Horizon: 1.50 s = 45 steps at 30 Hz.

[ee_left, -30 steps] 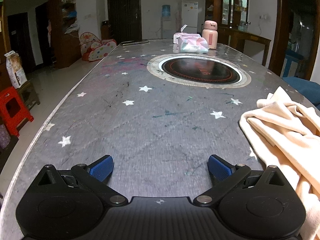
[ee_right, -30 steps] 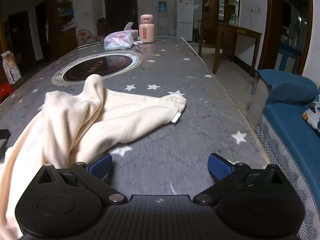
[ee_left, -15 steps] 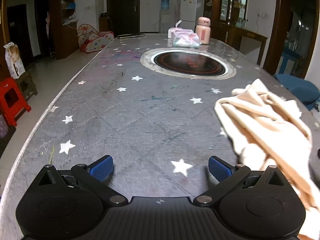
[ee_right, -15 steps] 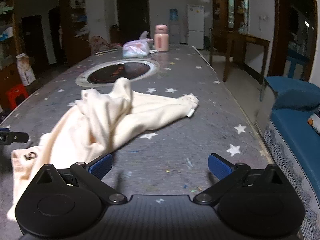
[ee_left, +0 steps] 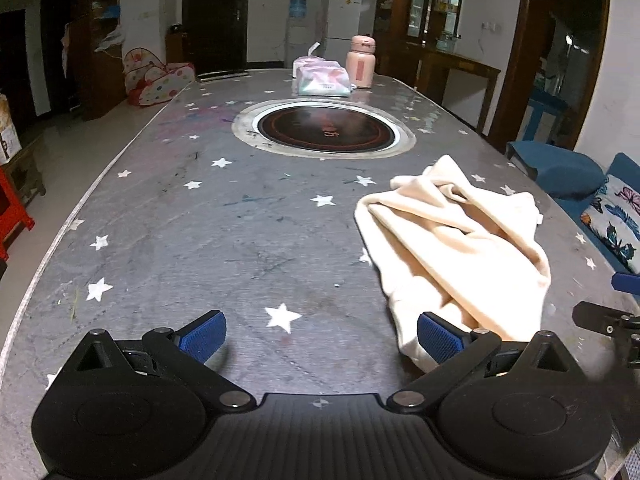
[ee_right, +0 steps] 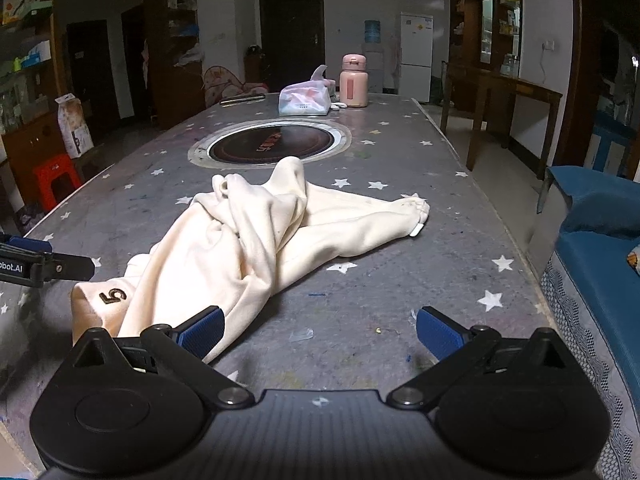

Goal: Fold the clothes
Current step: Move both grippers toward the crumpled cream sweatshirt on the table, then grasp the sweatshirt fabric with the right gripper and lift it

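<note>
Left wrist view: left gripper [ee_left: 322,330] has its fingers spread apart over the star-patterned table [ee_left: 200,240], holding nothing; the cream garment [ee_left: 452,248] lies crumpled to its right, just behind the right fingertip.

Right wrist view: right gripper [ee_right: 320,330] fingers also wide apart and empty; the garment [ee_right: 260,240], marked 5, sprawls ahead-left, near the left fingertip.

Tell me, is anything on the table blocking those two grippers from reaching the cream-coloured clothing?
Nothing visible does. The cream garment lies crumpled right beside both open grippers, left and right. The tissue pack and pink bottle stand far behind it, past the round hotplate.
</note>
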Motion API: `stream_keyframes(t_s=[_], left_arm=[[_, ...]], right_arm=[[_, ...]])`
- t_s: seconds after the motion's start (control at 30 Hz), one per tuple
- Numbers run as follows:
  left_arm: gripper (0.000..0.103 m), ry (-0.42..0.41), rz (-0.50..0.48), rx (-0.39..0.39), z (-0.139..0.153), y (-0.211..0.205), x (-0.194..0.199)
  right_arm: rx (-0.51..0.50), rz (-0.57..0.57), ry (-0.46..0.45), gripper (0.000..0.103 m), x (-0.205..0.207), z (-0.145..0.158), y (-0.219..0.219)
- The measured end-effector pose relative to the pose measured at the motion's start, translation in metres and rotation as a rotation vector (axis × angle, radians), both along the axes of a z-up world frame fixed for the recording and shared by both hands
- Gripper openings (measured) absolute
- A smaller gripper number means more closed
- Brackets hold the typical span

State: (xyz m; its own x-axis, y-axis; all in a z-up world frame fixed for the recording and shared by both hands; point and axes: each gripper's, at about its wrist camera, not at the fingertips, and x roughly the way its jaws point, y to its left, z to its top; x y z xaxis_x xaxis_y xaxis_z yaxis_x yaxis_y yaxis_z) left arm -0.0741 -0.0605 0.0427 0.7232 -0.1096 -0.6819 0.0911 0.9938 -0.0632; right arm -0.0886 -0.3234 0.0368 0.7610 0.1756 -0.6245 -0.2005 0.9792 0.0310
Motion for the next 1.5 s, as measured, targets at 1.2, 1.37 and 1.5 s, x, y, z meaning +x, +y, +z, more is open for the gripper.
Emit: stream_keyframes(t_s=[1.2,1.37,1.5], left_arm=[[0.103,-0.001,-0.094,0.052,0.014,-0.03,0.026],[0.103,0.002,-0.086,0.057,0.012,-0.027,0.033],[0.103,0.008,-0.085,0.059,0.01,-0.027,0.037]], right_arm=[[0.007,0.096,0.004,0.073,0.034,0.011,0.024],[-0.003,0.123,-0.003,0.066,0.054,0.014,0.034],[-0.015,0.155,-0.005,0.058,0.072,0.015,0.045]])
